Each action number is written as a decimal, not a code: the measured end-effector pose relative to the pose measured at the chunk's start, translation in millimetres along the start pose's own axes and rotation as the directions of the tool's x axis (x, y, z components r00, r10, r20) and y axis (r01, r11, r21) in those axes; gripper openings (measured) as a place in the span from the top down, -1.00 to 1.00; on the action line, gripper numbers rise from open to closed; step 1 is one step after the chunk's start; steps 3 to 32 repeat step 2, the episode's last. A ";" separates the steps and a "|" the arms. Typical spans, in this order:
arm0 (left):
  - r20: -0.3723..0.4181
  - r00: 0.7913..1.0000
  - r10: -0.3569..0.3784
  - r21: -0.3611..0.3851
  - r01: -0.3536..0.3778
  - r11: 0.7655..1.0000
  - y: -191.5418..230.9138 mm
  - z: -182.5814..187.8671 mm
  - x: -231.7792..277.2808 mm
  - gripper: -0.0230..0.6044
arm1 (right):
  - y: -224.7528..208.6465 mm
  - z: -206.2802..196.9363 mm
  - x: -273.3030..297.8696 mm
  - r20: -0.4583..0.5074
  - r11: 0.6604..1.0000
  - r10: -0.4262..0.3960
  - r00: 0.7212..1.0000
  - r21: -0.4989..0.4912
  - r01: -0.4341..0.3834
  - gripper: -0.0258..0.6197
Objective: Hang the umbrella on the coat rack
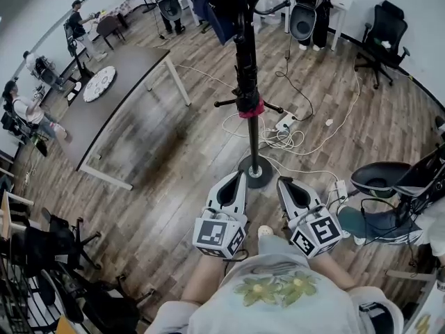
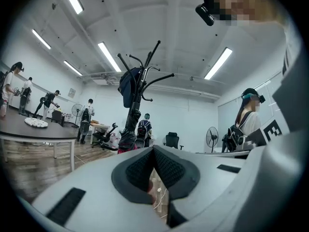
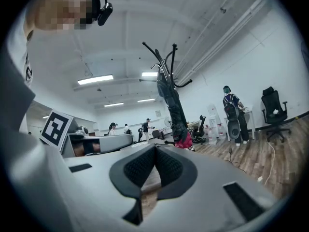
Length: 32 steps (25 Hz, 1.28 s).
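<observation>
**A:** ok, left to right, what's where?

**B:** Left side of the head view is a long dark rectangular table (image 1: 118, 99) on the wood plank floor (image 1: 174, 158). Bottom centre is the left gripper (image 1: 235, 177), white with a marker cube. Its jaws are pressed together with nothing between them, and its own view (image 2: 154, 149) shows the pads meeting.

**A:** and the umbrella?

**B:** Dead centre. The long dark folded umbrella (image 1: 246, 82) with a red band hangs down along the pole of the black metal coat rack (image 1: 254, 145), clear of the floor. Neither gripper touches it. The rack's round base sits just above the two gripper tips in the frame. A dark blue garment (image 1: 212, 12) hangs on the hooks at the top.

**A:** right claw?

**B:** The right gripper (image 1: 285, 181) is just right of the base, also closed and empty (image 3: 155, 149). Further right there's a tangle of white cables (image 1: 285, 134), and a black office chair (image 1: 382, 33) in the upper right.
</observation>
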<state>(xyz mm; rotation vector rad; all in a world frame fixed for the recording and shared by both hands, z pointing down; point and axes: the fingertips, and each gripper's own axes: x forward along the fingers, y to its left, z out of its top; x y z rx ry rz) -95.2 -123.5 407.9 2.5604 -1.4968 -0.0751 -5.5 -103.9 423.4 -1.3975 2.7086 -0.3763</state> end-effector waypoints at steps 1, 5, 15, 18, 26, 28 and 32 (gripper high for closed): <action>-0.005 1.000 -0.003 0.000 0.003 1.000 -0.9 -1.4 -1.6 0.92 | 1.4 -0.4 -0.8 0.000 1.000 0.000 1.000 0.000 0.000 0.91; -0.011 1.000 -0.006 0.001 0.006 1.000 -1.7 -2.8 -3.2 0.92 | 2.8 -0.9 -1.5 0.000 1.000 0.000 1.000 0.001 0.000 0.91; -0.011 1.000 -0.006 0.001 0.006 1.000 -1.7 -2.8 -3.2 0.92 | 2.8 -0.9 -1.5 0.000 1.000 0.000 1.000 0.001 0.000 0.91; -0.011 1.000 -0.006 0.001 0.006 1.000 -1.7 -2.8 -3.2 0.92 | 2.8 -0.9 -1.5 0.000 1.000 0.000 1.000 0.001 0.000 0.91; -0.011 1.000 -0.006 0.001 0.006 1.000 -1.7 -2.8 -3.2 0.92 | 2.8 -0.9 -1.5 0.000 1.000 0.000 1.000 0.001 0.000 0.91; -0.011 1.000 -0.006 0.001 0.006 1.000 -1.7 -2.8 -3.2 0.92 | 2.8 -0.9 -1.5 0.000 1.000 0.000 1.000 0.001 0.000 0.91; -0.011 1.000 -0.006 0.001 0.006 1.000 -1.7 -2.8 -3.2 0.92 | 2.8 -0.9 -1.5 0.000 1.000 0.000 1.000 0.001 0.000 0.91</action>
